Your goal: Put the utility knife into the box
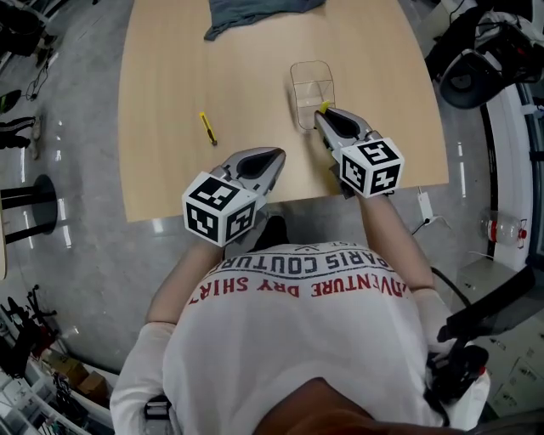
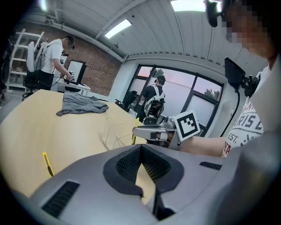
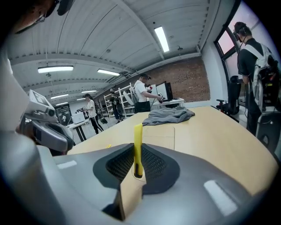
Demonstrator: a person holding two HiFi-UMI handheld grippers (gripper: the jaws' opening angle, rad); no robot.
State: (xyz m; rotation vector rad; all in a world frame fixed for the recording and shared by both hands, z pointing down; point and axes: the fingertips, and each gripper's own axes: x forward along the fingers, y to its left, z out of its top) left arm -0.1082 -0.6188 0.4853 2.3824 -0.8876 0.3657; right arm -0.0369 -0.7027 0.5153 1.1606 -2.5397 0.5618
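Jaws of the right gripper [image 3: 136, 154] are clenched on the yellow utility knife [image 3: 138, 134], which stands upright between them. At 12 o'clock from it the clear box [image 1: 312, 87] sits on the desk [image 1: 170, 76]. In the head view the knife's tip overlaps the box's near right corner, and whether it is inside cannot be told. The left gripper [image 2: 140, 150] has its jaws closed together on nothing, above the desk's near edge. A second yellow knife [image 1: 208, 128] lies flat at its 10 o'clock, and a grey cloth [image 1: 255, 14] lies at the far edge. Only the head view shows the shirt [image 1: 297, 340] print with "DRY" and "ADVENTURE". Only the left gripper view catches "EST." and a person with a backpack [image 2: 154, 94] by the windows [image 2: 206, 103].
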